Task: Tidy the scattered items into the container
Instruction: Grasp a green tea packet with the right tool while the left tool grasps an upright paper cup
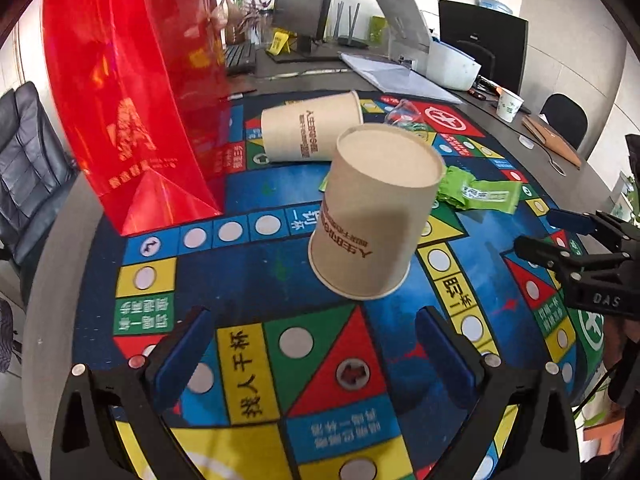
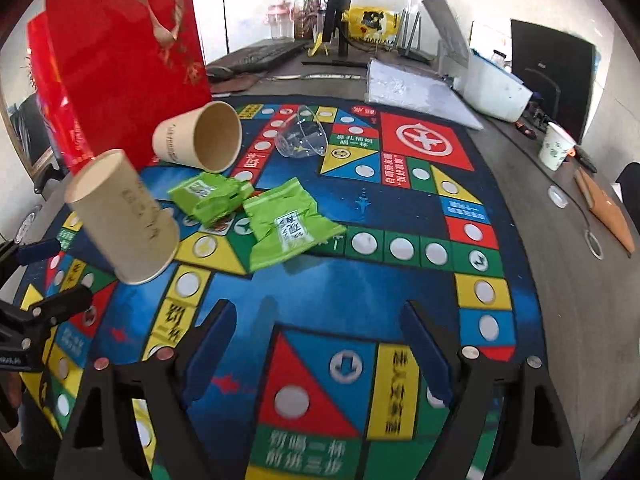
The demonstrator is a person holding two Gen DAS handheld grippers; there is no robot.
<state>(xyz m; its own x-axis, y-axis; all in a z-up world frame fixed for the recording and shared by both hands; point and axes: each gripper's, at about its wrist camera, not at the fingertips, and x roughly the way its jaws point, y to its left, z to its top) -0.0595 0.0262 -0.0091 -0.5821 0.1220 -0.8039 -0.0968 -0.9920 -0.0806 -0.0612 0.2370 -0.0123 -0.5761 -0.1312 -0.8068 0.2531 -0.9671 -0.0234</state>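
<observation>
A beige paper cup [image 1: 372, 216] stands upside down on the colourful game mat [image 1: 256, 280]. My left gripper [image 1: 316, 344] is open just short of it, with nothing between its fingers. A second beige cup [image 1: 312, 128] lies on its side behind it, beside the tall red gift bag [image 1: 132, 100]. In the right wrist view my right gripper [image 2: 320, 332] is open over bare mat [image 2: 360, 288]. Two green packets [image 2: 208, 194] [image 2: 288, 228] and a clear plastic cup [image 2: 300, 138] lie ahead of it. The upturned cup [image 2: 124, 216], the lying cup [image 2: 200, 138] and the bag [image 2: 120, 52] are to its left.
Each gripper shows at the edge of the other's view: the right gripper [image 1: 548, 236], the left gripper [image 2: 52, 276]. Behind the mat are a keyboard [image 2: 264, 54], a monitor [image 1: 308, 0], a stack of papers [image 2: 416, 92], a white tub [image 2: 496, 92] and a printed paper cup [image 2: 556, 146].
</observation>
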